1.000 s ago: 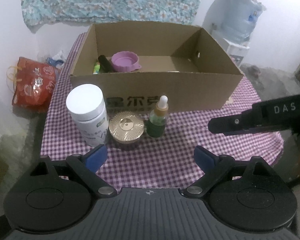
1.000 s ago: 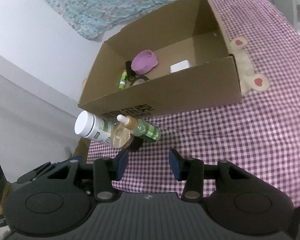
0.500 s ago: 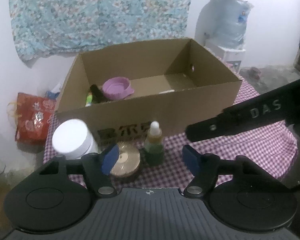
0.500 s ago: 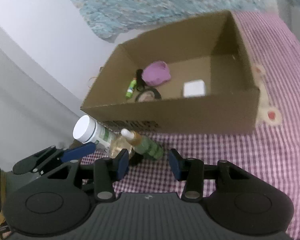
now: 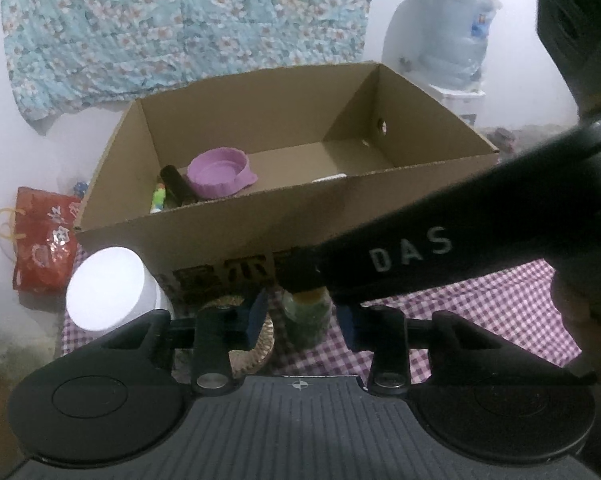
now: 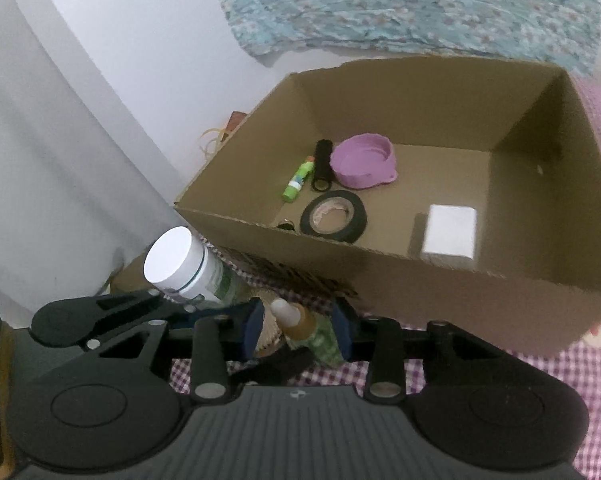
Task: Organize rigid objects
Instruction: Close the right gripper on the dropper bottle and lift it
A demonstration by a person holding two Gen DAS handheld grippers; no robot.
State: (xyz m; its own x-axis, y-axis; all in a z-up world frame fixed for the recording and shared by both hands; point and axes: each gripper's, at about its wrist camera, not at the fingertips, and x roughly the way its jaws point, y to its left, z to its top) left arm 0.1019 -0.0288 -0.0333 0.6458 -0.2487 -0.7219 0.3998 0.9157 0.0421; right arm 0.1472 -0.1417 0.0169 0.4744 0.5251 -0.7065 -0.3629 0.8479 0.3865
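A green dropper bottle stands on the checked cloth in front of the cardboard box. Both grippers are around it. My left gripper has its blue pads on either side of the bottle, with small gaps. My right gripper reaches in from the right, with its pads close beside the bottle's neck and body. Its finger marked DAS hides the bottle's top in the left wrist view. A white-capped bottle and a gold-lidded jar stand to the left.
The box holds a purple bowl, a black tube, a green glue stick, a black tape roll and a white block. A red bag lies on the floor to the left. A water jug stands behind.
Both grippers have moved in on the dropper bottle. The left gripper's jaws have narrowed around it. The right gripper came in from the right and now straddles it.
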